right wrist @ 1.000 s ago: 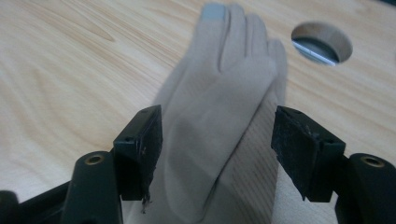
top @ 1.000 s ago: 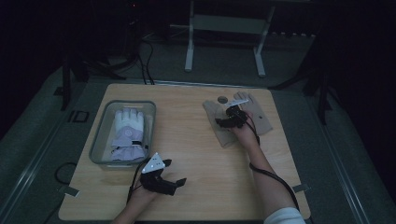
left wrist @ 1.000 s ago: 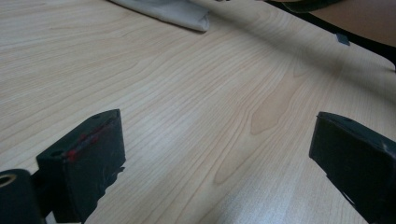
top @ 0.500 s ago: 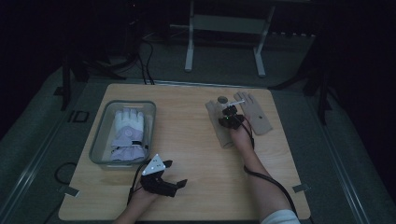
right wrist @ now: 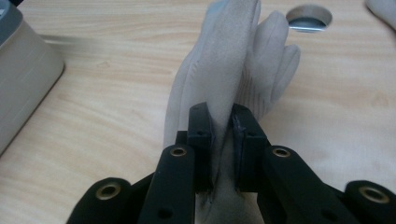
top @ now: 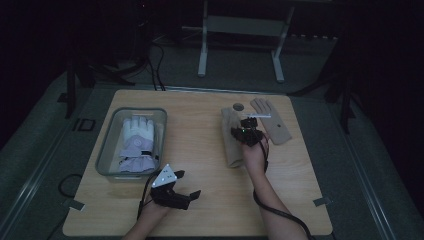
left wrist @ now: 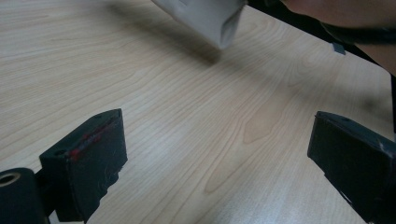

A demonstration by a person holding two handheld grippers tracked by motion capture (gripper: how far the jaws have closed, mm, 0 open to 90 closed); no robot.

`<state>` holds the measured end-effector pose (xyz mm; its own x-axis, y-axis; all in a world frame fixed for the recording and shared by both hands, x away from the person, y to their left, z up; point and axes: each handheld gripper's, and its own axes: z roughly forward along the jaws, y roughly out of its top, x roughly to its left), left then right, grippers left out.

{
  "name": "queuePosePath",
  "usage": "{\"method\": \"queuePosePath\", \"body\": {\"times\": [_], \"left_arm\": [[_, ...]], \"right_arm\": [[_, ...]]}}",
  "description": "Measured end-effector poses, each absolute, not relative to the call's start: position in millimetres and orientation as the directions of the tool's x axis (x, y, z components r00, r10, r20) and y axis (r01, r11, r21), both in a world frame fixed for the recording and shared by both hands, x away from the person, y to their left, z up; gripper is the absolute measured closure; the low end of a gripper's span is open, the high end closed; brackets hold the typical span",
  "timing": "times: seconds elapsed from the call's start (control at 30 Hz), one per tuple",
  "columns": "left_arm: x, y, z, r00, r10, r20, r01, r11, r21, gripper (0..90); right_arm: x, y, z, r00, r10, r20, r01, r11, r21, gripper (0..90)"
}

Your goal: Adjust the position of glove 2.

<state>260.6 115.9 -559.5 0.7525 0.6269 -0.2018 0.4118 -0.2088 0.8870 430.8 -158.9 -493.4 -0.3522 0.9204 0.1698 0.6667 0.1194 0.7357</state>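
Here your right gripper pinched a soft beige suede glove near the pale wood-grain bench's far right corner; your left gripper stood released over bare bench near its front edge.

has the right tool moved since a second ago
Yes. The right tool, shut on the beige glove, has shifted left, away from the other glove and toward the bin, on the table.
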Motion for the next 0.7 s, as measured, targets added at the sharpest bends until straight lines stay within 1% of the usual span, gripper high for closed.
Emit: {"method": "queuePosePath", "body": {"times": [0.1, 0.27, 0.3, 0.47, 0.57, 0.6, 0.67, 0.7], "left_arm": [[260, 115, -559, 0.754, 0.626, -0.198, 0.408, -0.21, 0.889, 4.9], [259, 115, -558, 0.758, 0.623, -0.196, 0.403, -0.21, 0.891, 5.0], [259, 115, -559, 0.757, 0.623, -0.194, 0.405, -0.215, 0.889, 5.0], [260, 115, -561, 0.759, 0.618, -0.204, 0.414, -0.217, 0.884, 5.0], [260, 115, -561, 0.76, 0.616, -0.207, 0.415, -0.215, 0.884, 5.0], [260, 115, -561, 0.759, 0.617, -0.208, 0.417, -0.215, 0.883, 5.0], [261, 115, -562, 0.759, 0.615, -0.213, 0.42, -0.212, 0.883, 5.0], [261, 115, -562, 0.759, 0.616, -0.212, 0.42, -0.215, 0.881, 5.0]], "right_arm": [[414, -159, -496, -0.312, 0.926, 0.212, 0.67, 0.056, 0.74, 79.9], [398, -163, -510, -0.247, 0.943, 0.221, 0.678, 0.005, 0.735, 79.7], [397, -165, -513, -0.23, 0.944, 0.236, 0.684, -0.016, 0.729, 79.5], [400, -171, -540, -0.179, 0.962, 0.205, 0.723, -0.012, 0.691, 78.3], [402, -173, -552, -0.184, 0.966, 0.181, 0.734, 0.013, 0.679, 73.7], [401, -173, -552, -0.183, 0.966, 0.182, 0.731, 0.01, 0.682, 69.8], [402, -172, -551, -0.194, 0.968, 0.157, 0.722, 0.033, 0.691, 58.6], [402, -171, -549, -0.199, 0.967, 0.157, 0.721, 0.036, 0.692, 54.6]]}}
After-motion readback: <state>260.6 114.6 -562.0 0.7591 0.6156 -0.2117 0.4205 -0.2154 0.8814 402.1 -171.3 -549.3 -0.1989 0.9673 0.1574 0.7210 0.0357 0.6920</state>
